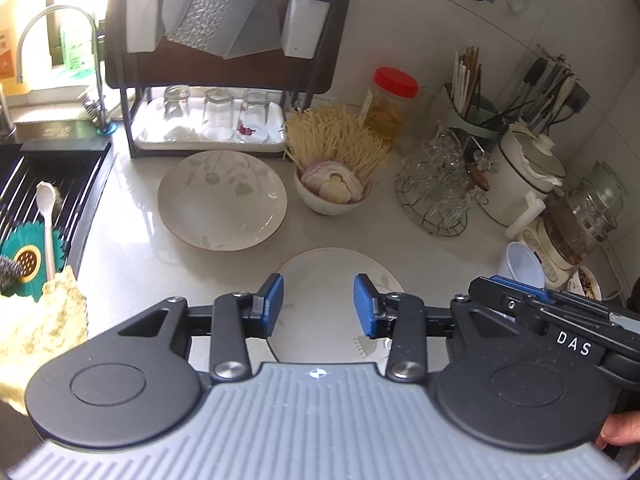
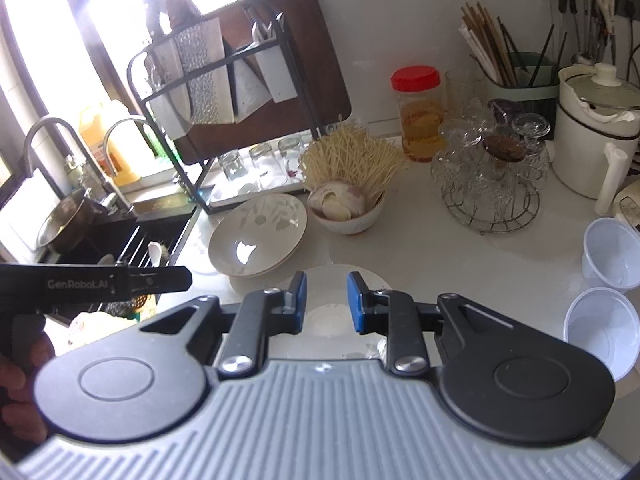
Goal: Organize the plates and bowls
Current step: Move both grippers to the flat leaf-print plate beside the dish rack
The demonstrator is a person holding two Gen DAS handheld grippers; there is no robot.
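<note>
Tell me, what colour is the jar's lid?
Red lid, clearest in the right wrist view.

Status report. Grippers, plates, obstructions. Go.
Left gripper open, right gripper open, both empty above near plate. Far plate alone on counter. Bowl of garlic beside it.

The right gripper (image 2: 327, 302) hovers with jaws parted above a white plate (image 2: 328, 280) on the counter (image 2: 420, 248), a floral plate (image 2: 258, 236) and a filled bowl (image 2: 348, 216) beyond, the left gripper (image 2: 160, 278) at frame left.
</note>
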